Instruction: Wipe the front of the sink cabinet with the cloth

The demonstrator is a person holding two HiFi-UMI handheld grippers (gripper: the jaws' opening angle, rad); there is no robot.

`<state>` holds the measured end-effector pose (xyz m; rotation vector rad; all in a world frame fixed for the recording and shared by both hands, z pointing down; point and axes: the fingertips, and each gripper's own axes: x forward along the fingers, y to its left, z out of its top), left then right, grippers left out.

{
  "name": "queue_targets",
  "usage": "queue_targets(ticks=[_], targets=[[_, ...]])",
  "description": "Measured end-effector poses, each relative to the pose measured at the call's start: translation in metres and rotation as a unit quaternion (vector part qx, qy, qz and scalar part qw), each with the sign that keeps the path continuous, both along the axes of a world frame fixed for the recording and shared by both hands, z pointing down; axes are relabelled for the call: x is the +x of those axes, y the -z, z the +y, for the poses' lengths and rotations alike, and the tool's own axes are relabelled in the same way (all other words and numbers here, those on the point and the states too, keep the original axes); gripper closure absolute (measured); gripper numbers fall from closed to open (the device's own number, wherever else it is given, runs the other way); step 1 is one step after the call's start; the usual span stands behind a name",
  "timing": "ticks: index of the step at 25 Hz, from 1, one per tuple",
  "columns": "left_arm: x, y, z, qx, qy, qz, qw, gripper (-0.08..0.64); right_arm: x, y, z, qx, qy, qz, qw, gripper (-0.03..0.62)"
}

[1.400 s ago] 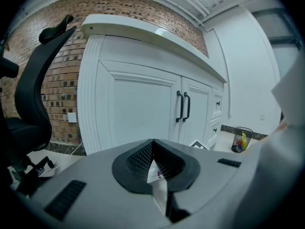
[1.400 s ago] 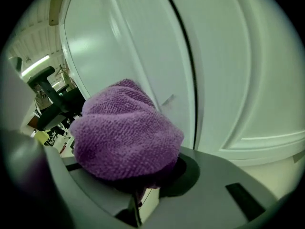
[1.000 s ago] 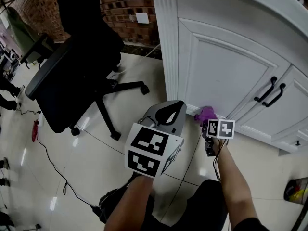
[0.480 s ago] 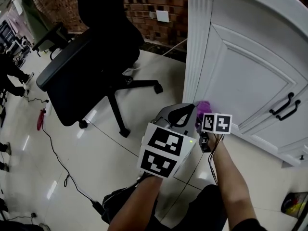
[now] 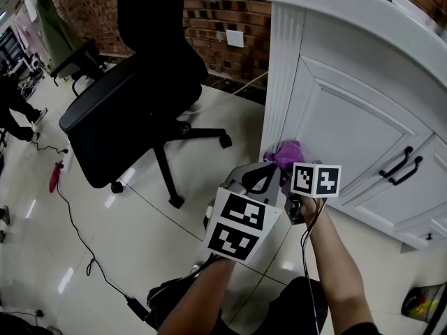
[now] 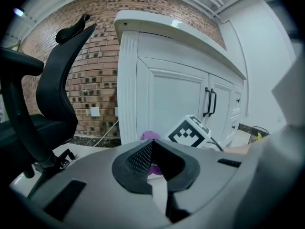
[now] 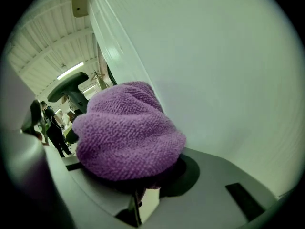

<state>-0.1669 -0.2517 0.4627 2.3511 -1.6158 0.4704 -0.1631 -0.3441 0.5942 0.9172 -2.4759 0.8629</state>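
Observation:
A purple cloth (image 5: 285,152) is bunched in my right gripper (image 5: 296,169), which is shut on it and presses it low against the white sink cabinet (image 5: 349,117), at the foot of the fluted corner post. In the right gripper view the cloth (image 7: 126,130) hides the jaw tips of the right gripper (image 7: 143,175), and the cabinet front (image 7: 214,70) fills the right side. My left gripper (image 5: 262,179) hangs just left of the cloth, off the cabinet. In the left gripper view the left gripper (image 6: 151,149) is shut with nothing in it, and the cloth (image 6: 150,136) shows beyond it.
A black office chair (image 5: 133,96) stands on the tiled floor left of the cabinet, its wheeled base (image 5: 174,142) close to the corner. Black door handles (image 5: 399,166) sit at the right. A cable (image 5: 84,250) runs over the floor. A brick wall (image 5: 223,12) is behind.
The right gripper has slid the cloth left along the cabinet's bottom rail, from under the door panel to the corner post. The left gripper stayed beside it, still shut.

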Motion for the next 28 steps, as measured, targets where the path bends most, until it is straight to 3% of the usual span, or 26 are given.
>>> queue_targets(ticks=[8,18,22,28], targets=[[-0.009,0.007,0.001,0.020,0.019,-0.011,0.9996,0.555,-0.005,0.092,-0.004,0.057,0.022,-0.030,0.998,0.541],[-0.003,0.020,0.008,0.040,0.033,-0.002,0.9987,0.555,-0.010,0.198,0.002,0.090,0.061,-0.082,0.991,0.543],[0.002,0.024,0.012,0.042,0.032,-0.002,0.9986,0.555,0.005,0.205,0.011,0.117,0.067,-0.070,0.988,0.541],[0.014,0.024,0.018,0.040,0.025,0.000,0.9989,0.555,0.028,0.186,0.021,0.105,0.063,-0.062,0.991,0.541]])
